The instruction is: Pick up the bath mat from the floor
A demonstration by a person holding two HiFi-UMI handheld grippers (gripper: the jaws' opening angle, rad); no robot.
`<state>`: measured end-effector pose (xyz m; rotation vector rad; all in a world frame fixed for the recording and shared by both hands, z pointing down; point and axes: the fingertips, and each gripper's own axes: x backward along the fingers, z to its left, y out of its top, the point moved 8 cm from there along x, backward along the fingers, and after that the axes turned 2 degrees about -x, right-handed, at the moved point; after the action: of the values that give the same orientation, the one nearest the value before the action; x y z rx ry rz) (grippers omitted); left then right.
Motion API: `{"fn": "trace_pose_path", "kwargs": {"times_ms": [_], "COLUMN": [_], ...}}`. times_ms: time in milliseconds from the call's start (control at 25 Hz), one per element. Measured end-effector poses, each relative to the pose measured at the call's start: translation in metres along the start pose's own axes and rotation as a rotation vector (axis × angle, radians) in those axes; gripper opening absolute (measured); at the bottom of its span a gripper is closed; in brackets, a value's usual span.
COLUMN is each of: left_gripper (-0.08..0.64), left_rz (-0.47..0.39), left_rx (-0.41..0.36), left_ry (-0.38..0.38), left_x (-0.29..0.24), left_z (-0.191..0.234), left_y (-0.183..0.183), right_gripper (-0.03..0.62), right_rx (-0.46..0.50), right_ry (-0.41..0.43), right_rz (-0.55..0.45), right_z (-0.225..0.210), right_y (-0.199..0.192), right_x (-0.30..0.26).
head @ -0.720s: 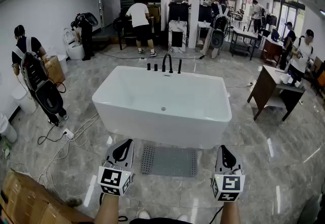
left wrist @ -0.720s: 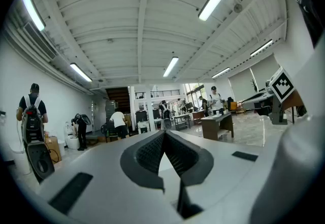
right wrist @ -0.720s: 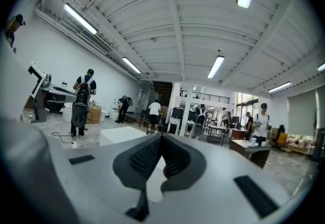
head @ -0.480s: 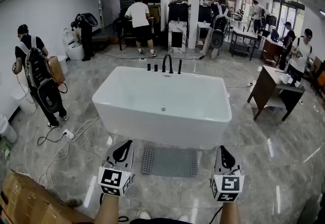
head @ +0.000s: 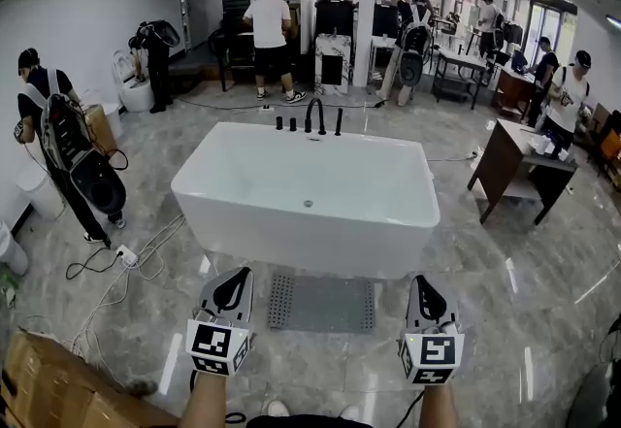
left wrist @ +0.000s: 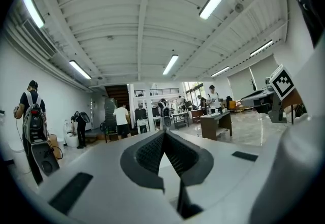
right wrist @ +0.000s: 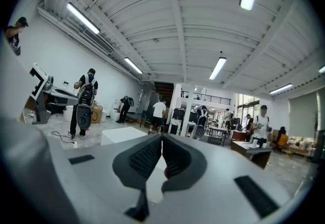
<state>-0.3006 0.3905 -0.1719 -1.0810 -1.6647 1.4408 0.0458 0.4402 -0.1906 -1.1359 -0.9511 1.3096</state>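
Note:
A grey perforated bath mat [head: 322, 304] lies flat on the marble floor, right in front of the white bathtub [head: 307, 195]. My left gripper [head: 237, 282] hovers level above the floor just left of the mat, its jaws shut with nothing between them. My right gripper [head: 424, 291] hangs level to the mat's right, also shut and empty. In the left gripper view the closed jaws [left wrist: 164, 137] point across the room; the right gripper view shows its closed jaws [right wrist: 162, 142] the same way. The mat is not seen in either gripper view.
A cardboard box [head: 58, 392] sits at the lower left. Cables and a power strip [head: 126, 256] trail on the floor left of the tub. A dark wooden desk [head: 514, 169] stands at the right. Several people [head: 270, 28] work around the room.
The head view has shifted slightly, so the tub and mat sit a little higher and left. The person at the left has stepped a bit. Both grippers hold their places, still shut.

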Motion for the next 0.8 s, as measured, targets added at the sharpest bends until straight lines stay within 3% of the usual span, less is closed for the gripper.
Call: {"fn": "trace_pose_path", "kwargs": {"times_ms": [360, 800], "left_gripper": [0.008, 0.008], "left_rz": [-0.003, 0.026], "left_rx": [-0.004, -0.033], "left_ry": [-0.061, -0.099], "left_x": [0.004, -0.035], "left_z": [0.025, 0.037], "left_y": [-0.013, -0.027], "right_gripper": [0.021, 0.022], "right_rx": [0.002, -0.013], "right_ry": [-0.023, -0.017], "right_rz": [0.011, 0.030], "right_z": [0.037, 0.039], "right_y": [0.003, -0.011], "right_x": [0.003, -0.038]}}
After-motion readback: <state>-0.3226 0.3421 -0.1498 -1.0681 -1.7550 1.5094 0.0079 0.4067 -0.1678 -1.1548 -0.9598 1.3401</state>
